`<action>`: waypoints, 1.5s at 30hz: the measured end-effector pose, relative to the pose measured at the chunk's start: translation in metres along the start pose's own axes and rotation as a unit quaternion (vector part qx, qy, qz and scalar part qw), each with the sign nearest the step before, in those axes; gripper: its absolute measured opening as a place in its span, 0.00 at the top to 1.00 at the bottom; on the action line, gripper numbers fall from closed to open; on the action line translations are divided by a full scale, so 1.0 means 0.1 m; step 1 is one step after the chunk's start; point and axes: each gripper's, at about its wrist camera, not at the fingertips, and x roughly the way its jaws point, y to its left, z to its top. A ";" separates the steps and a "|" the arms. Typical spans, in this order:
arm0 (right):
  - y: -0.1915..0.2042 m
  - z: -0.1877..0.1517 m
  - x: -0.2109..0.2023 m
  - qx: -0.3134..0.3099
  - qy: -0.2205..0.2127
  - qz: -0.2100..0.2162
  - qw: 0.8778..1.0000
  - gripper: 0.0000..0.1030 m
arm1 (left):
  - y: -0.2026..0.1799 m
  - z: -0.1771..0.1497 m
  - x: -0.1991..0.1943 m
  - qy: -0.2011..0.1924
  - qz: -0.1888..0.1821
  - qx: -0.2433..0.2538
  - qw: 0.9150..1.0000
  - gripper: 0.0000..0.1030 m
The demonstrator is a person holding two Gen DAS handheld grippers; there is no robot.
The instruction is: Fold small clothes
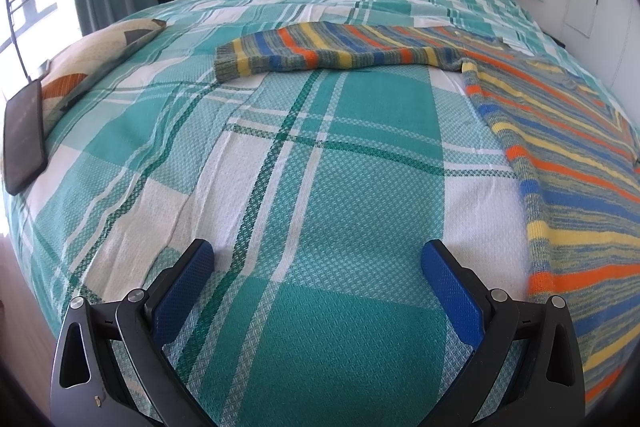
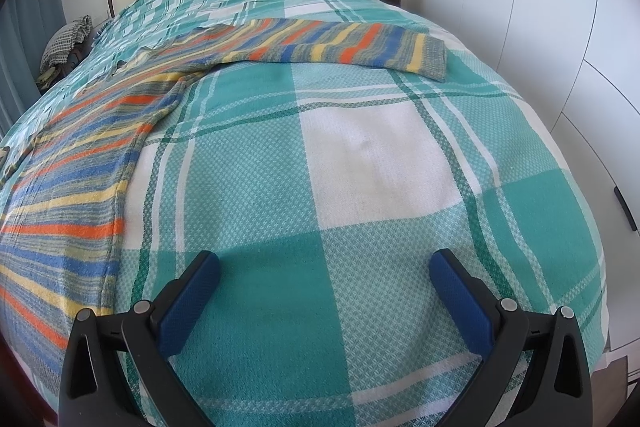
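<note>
Knit wool-look sweater (image 1: 552, 131), woven matt cotton-look blanket (image 1: 304, 163), glossy phone (image 1: 24, 135).

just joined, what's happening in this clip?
A person holds two handheld grippers over a bed with a teal plaid bedspread. A striped knit sweater lies spread flat on it, one sleeve stretched out to the left and the other sleeve to the right. The left gripper and right gripper are both open, holding nothing and apart from the sweater. No fold shows yet. A dark phone lies at the bed's left edge.
</note>
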 end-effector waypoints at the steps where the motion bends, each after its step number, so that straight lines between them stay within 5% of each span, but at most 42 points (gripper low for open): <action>1: 0.01 0.01 0.01 0.000 0.002 0.000 1.000 0.00 | 0.02 0.01 0.00 -0.001 -0.002 0.000 1.000 0.00; 5: -0.03 0.13 -0.01 0.007 0.035 0.020 0.999 0.00 | 0.12 0.06 -0.04 0.007 -0.021 -0.007 1.000 0.00; 8: -0.28 0.39 -0.09 0.057 0.061 0.097 0.992 0.05 | 0.16 0.12 -0.12 0.038 -0.045 -0.018 0.998 0.00; 11: -0.79 0.78 -0.24 0.141 0.029 0.140 0.980 0.12 | 0.18 0.16 -0.26 0.047 -0.073 -0.029 0.996 0.01; 13: -1.22 1.03 -0.25 0.219 0.002 0.153 0.964 0.12 | 0.22 0.16 -0.36 0.036 -0.076 -0.042 0.996 0.01; 17: -1.90 1.29 0.01 0.369 -0.014 0.210 0.905 0.12 | 0.23 0.08 -0.44 0.024 -0.063 -0.075 0.995 0.01; 19: -2.01 1.40 0.25 0.390 0.003 0.220 0.894 0.15 | 0.22 0.04 -0.39 0.033 -0.052 -0.079 0.995 0.01; 21: -2.01 1.48 0.48 0.406 0.022 0.219 0.887 0.28 | 0.18 0.02 -0.34 0.044 -0.041 -0.071 0.996 0.01; 29: -1.62 1.67 1.01 0.350 0.069 0.147 0.923 0.38 | 0.11 -0.03 -0.29 0.053 -0.026 -0.049 0.997 0.01; 31: -1.52 1.67 1.07 0.323 0.081 0.125 0.935 0.51 | 0.08 -0.05 -0.26 0.056 -0.020 -0.042 0.997 0.01; 34: -1.45 1.68 1.11 0.287 0.102 0.086 0.949 0.93 | 0.04 -0.05 -0.24 0.057 -0.016 -0.034 0.998 0.01; 38: -1.32 1.89 0.79 0.255 0.052 0.070 0.963 0.96 | 0.04 -0.06 -0.25 0.055 -0.018 -0.032 0.998 0.01; 42: -0.62 2.44 0.23 0.144 -0.013 0.124 0.982 0.96 | 0.05 -0.07 -0.25 0.053 -0.024 -0.037 0.998 0.00; 45: 0.25 2.73 -0.08 0.041 -0.027 0.190 0.981 0.96 | 0.05 -0.06 -0.23 0.052 -0.027 -0.041 0.997 0.00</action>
